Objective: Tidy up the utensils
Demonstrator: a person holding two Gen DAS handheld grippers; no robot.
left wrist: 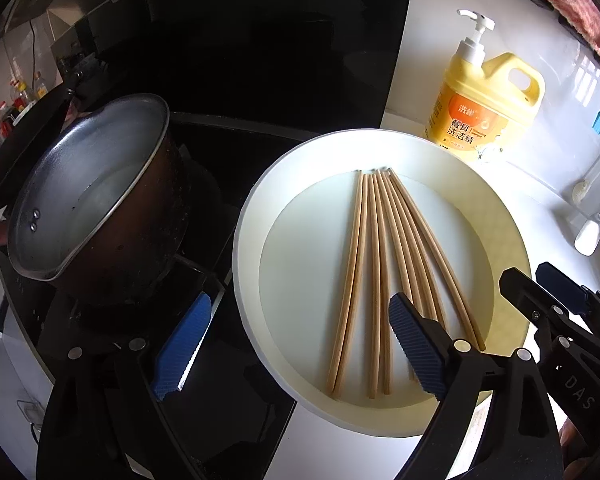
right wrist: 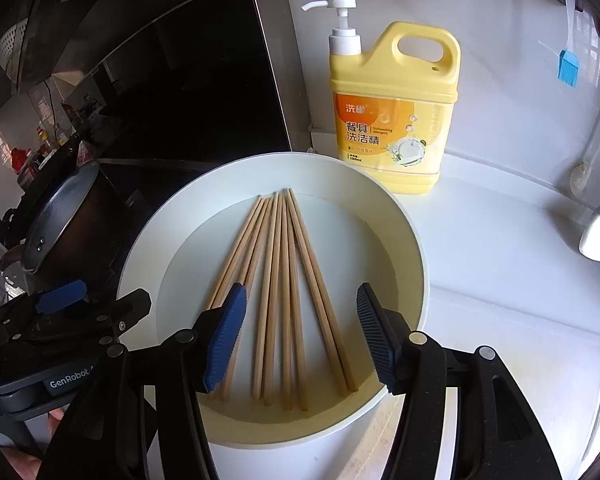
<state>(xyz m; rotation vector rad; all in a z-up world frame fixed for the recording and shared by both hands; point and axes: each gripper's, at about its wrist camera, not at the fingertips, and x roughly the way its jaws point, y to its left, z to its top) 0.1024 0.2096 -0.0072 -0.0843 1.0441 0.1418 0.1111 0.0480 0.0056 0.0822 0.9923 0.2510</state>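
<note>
Writing: yellow pump detergent jug (right wrist: pixel 394 112) label "洗洁精", "1000ml"; left gripper (right wrist: pixel 96 300) body "GenRobot". Wooden chopsticks (right wrist: pixel 284 292) in white round bowl (right wrist: pixel 414 248). Right gripper (right wrist: pixel 300 336) jaws released, left jaws released too.

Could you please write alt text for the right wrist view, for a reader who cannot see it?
Wooden chopsticks lie fanned out in a white plate, below the open, empty right gripper. A yellow dish soap bottle stands behind the plate.

Bright daylight glares off the white counter (right wrist: pixel 500 280) (stove side dark), fisheye edges curved.
</note>
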